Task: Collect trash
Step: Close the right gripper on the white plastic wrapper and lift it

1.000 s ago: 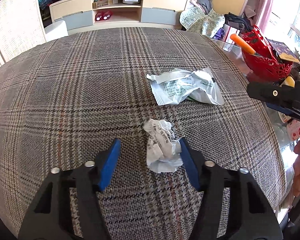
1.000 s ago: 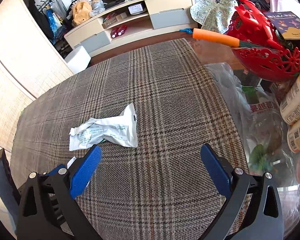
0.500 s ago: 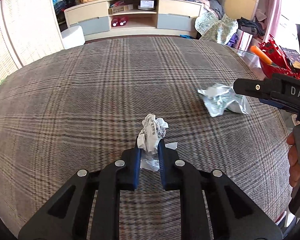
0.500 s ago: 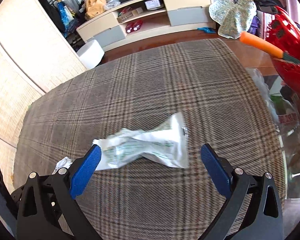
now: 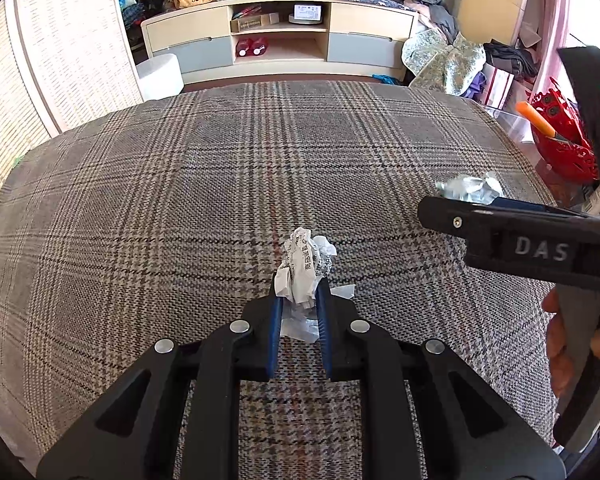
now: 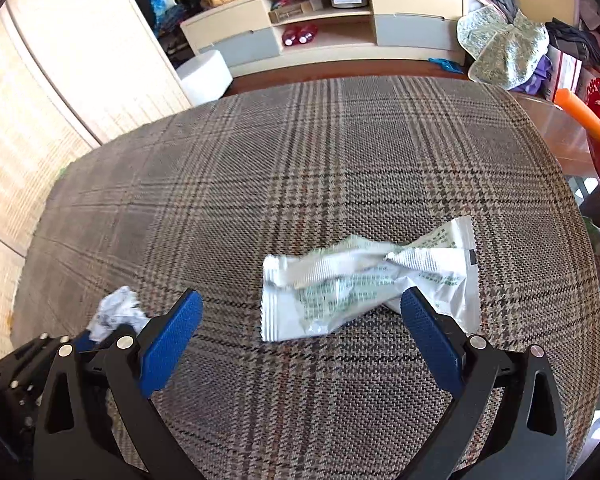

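Paper (image 5: pixel 306 268), crumpled, sat low centre of my left view, pinched between the left gripper's (image 5: pixel 299 300) just-closed jaws. My right gripper (image 6: pixel 300 322) hung with jaws spread around the wrapper (image 6: pixel 364 284) on the plaid cloth (image 6: pixel 300 152), not touching.

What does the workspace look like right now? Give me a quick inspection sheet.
Surface: grey-brown plaid woven cloth.
Job's things: crumpled white printed paper scrap, clamped; crinkled white-and-green foil wrapper, lying flat on the cloth.
Clutter: red plastic basket with an orange-handled tool at the right edge.
Grippers: left gripper shut on the paper scrap, jaws have just been closing; right gripper open above the wrapper.
Cables: nothing seen.
Surroundings: cream-and-grey low cabinet, white round stool, piled clothes.
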`<action>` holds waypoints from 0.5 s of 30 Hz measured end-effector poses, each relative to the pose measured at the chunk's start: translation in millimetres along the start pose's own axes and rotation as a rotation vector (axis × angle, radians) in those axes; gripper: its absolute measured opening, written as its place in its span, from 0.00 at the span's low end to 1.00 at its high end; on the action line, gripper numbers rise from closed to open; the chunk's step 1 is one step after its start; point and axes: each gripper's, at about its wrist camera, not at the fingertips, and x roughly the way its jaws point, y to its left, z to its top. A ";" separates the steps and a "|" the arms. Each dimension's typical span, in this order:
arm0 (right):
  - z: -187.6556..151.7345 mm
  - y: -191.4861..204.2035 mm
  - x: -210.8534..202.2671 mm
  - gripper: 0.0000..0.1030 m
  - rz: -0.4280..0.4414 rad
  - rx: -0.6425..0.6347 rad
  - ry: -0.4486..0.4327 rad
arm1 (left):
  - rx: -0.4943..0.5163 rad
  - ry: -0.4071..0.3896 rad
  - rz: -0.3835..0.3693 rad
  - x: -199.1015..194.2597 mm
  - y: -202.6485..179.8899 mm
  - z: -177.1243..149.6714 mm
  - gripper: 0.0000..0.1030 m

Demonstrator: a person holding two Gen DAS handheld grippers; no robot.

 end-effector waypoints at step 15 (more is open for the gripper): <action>23.4 -2.5 17.9 0.36 -0.020 -0.034 0.060 | 0.000 -0.011 -0.022 2.0 3.0 4.8 0.15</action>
